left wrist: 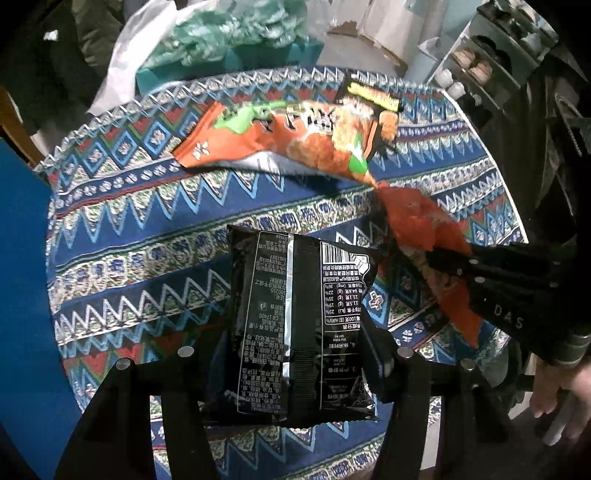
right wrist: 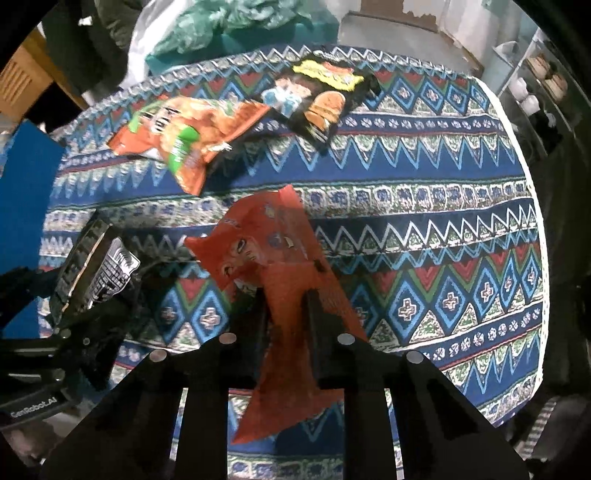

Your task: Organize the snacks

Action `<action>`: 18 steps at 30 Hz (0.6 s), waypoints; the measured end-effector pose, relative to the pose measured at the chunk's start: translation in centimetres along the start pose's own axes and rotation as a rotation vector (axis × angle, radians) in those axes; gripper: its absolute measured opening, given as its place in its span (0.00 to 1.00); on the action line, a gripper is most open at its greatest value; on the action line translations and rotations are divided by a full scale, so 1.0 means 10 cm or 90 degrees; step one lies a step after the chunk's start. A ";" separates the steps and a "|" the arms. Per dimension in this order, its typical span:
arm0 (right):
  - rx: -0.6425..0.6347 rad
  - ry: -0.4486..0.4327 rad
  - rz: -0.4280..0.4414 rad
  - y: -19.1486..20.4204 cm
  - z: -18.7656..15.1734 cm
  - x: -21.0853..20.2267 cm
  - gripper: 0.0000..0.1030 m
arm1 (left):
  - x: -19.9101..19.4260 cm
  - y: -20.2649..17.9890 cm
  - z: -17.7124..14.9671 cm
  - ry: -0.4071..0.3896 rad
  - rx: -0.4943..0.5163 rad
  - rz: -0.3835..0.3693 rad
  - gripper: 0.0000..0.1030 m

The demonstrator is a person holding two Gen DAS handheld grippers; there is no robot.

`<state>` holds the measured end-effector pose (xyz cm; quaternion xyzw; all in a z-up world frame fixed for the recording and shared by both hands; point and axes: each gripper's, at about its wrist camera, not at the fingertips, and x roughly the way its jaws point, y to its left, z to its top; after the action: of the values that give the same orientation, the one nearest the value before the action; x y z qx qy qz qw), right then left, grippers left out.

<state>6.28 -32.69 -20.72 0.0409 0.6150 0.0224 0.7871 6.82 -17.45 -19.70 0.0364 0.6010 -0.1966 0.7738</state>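
- Far left, a plain blue panel [left wrist: 22, 258] sits beside the patterned tablecloth [right wrist: 424, 206]; we cannot tell what it belongs to.
- Our left gripper [left wrist: 291, 354] holds the black snack packet [left wrist: 295, 321]: its fingers close against the packet's two sides, printed back facing the camera. In the right wrist view the packet seems to be clear of the cloth, though we cannot be sure.
- Beyond it, towards the far edge of the table, an orange-and-green snack bag [left wrist: 288, 136] lies flat, touching a dark bag with a burger picture [right wrist: 321, 99] just to its right.
- Our right gripper [right wrist: 286, 306] is clamped tight on the red-orange snack packet [right wrist: 266, 240], pinching it low down so the upper part stands free above the fingers and the lower corner hangs below them.
- We judge the step as the pick-up: both hands have a packet, and two bags wait on the cloth.
- Next we need a place to put them. No basket, box or tray shows in either view, so where they go remains a guess; the move calls for carrying both packets without crushing them.
- Hard to read: the packet lettering is too blurred, the teal heap [left wrist: 236, 33] behind the table is indistinct, and a shelf [left wrist: 491, 66] at the right edge is cut off.
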 end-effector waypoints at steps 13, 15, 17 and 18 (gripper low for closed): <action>-0.027 -0.047 0.044 0.16 -0.05 -0.47 0.12 | -0.49 0.32 -0.05 -0.046 -0.060 -0.002 0.60; -0.034 -0.057 0.051 0.25 -0.06 -0.53 0.07 | -0.56 0.36 -0.05 -0.056 -0.071 -0.002 0.60; -0.042 -0.072 0.057 0.34 -0.05 -0.63 0.07 | -0.61 0.41 -0.05 -0.062 -0.079 -0.005 0.60; -0.046 -0.075 0.061 0.39 -0.03 -0.65 0.07 | -0.65 0.45 -0.05 -0.066 -0.084 -0.008 0.60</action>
<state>4.52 -29.36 -14.16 0.0428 0.5638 0.0796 0.8209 6.60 -11.48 -14.46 -0.0286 0.5718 -0.1632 0.8035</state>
